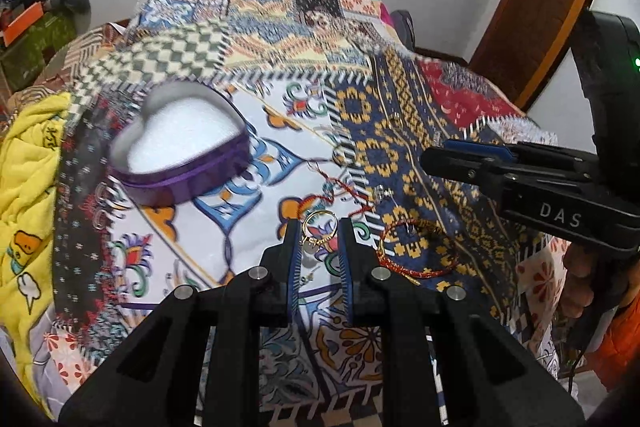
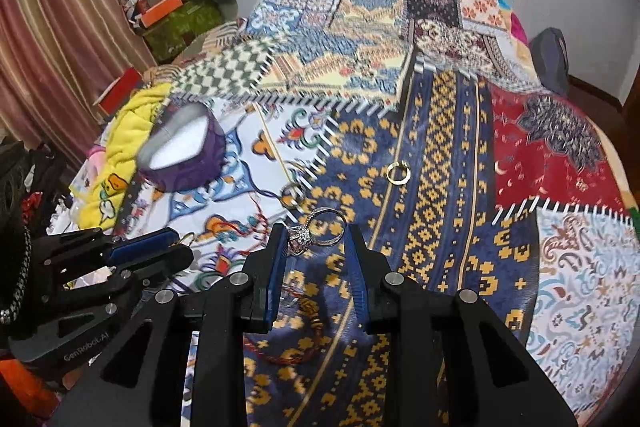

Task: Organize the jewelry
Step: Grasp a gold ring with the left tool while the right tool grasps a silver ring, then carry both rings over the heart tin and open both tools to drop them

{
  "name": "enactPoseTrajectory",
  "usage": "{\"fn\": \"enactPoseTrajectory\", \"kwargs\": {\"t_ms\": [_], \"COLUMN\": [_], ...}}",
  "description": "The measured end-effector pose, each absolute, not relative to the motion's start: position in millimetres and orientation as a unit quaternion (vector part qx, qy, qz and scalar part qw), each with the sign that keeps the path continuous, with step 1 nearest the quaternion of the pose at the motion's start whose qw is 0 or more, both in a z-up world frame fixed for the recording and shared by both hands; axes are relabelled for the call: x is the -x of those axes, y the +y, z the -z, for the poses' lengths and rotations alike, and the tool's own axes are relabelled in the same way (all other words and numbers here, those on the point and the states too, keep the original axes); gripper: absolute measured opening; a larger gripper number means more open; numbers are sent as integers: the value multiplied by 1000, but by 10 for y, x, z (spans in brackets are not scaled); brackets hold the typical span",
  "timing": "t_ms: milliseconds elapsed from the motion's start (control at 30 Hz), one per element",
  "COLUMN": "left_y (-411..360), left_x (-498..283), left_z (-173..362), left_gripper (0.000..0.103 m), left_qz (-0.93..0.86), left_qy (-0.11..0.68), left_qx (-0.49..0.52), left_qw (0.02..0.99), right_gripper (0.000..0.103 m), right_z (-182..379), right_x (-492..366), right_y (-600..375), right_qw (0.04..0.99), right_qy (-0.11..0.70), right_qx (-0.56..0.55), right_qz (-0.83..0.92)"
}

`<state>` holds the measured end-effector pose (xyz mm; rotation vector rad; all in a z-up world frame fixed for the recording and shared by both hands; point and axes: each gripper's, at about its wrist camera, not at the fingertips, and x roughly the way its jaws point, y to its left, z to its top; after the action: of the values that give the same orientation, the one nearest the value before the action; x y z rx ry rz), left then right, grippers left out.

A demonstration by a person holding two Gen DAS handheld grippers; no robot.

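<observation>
Even, moderately bright indoor light in both wrist views, casting no hard shadows. Strong fisheye bending curves the patchwork quilt (image 1: 304, 39) and the wall, with black vignette corners. Motion blur smears the heart-shaped box (image 1: 182, 151), far left; fine quilt patterns shimmer.

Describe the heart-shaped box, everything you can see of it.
The heart-shaped box sits open, no lid in view, on the patchwork bedspread, left of and beyond both grippers. Its outer wall is purple with a thin ridge running round it; the inside wall looks silvery, like metal, and a white pad fills the floor. Nothing lies inside. It rests flat, near the yellow cloth. Neither gripper touches it.
</observation>
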<state>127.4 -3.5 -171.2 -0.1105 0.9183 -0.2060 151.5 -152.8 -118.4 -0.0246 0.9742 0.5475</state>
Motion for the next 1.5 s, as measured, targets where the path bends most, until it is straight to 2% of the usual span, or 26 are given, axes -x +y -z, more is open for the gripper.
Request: {"fn": "enactPoseTrajectory", "kwargs": {"t_ms": [533,733,1000,1500], "left_y": [489,678,877,1091], "left_x": [-1129,-1174,-1331,-1694], "left_z": [1027,940,1039,1536], "left_gripper": [17,17,17,17], "left_qz": [34,22,19,51], "left_qy": [347,328,335,393], "left_qx": [68,78,89,96], "left_qw": [935,941,938,913], "right_gripper": [26,26,26,26], "right_z": [597,508,601,1109], "right_x": [-1405,-1470,-1585,-1885], "right_y": [-1074,-859,-633,-259], "right_qw": [869,868,859,819], "right_qy": [391,377,386,449], "right_qx": [9,12,21,56], "right_qz": [-304,-322,-336,-353]}}
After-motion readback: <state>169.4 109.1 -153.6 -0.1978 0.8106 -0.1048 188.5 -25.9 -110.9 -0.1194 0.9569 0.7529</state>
